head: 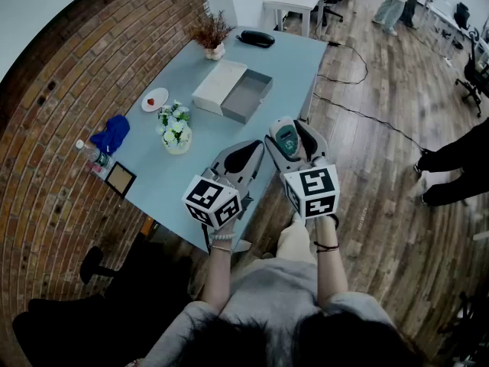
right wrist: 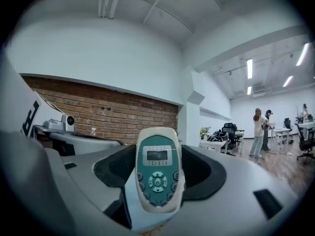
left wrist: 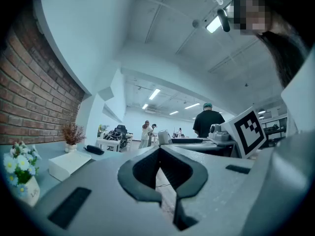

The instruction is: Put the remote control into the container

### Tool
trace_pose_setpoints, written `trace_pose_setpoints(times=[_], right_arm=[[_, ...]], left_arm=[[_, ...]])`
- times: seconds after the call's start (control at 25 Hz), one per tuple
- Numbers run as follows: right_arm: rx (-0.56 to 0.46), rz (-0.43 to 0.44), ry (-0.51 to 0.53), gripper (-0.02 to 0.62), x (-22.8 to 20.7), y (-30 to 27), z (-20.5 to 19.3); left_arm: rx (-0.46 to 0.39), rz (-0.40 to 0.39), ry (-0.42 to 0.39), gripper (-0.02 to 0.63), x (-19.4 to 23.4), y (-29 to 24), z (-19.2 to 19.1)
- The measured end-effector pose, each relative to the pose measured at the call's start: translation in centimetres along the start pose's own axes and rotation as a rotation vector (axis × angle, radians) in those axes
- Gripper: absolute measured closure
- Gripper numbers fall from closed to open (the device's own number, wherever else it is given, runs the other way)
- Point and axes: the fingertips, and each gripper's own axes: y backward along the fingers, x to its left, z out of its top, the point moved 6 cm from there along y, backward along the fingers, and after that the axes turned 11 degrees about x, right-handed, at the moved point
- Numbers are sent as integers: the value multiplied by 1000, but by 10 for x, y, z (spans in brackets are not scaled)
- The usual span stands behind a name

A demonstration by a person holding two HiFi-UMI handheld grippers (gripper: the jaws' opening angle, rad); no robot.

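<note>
Right hand-held gripper (head: 295,131) is up and level, jaws spread wide and pinching the remote control (right wrist: 157,170) by its sides. The remote stands upright between the pads, with the buttons and little screen facing back toward the camera. Just to its left, the left hand-held gripper (head: 250,151) is pressed together, tips meeting, nothing between them. Both hang over the near edge of the desk (head: 164,182). Ahead and left of the left one sits a pot of white flowers (head: 176,128). Farther ahead, well apart from the remote, the grey container (head: 247,96) lies open on the desk, with a white lid (head: 219,85) touching its left side.
</note>
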Motion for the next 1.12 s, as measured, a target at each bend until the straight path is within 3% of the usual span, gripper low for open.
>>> trace_pose_setpoints(times=[0.72,1.12], right_arm=[[19,7,-22,307,-5,3,-12],[38,73,4,307,-40,-47,-5]], left_arm=[[18,14,12,603,-7,-1,-9],[19,141,39,603,38,-9,-5]])
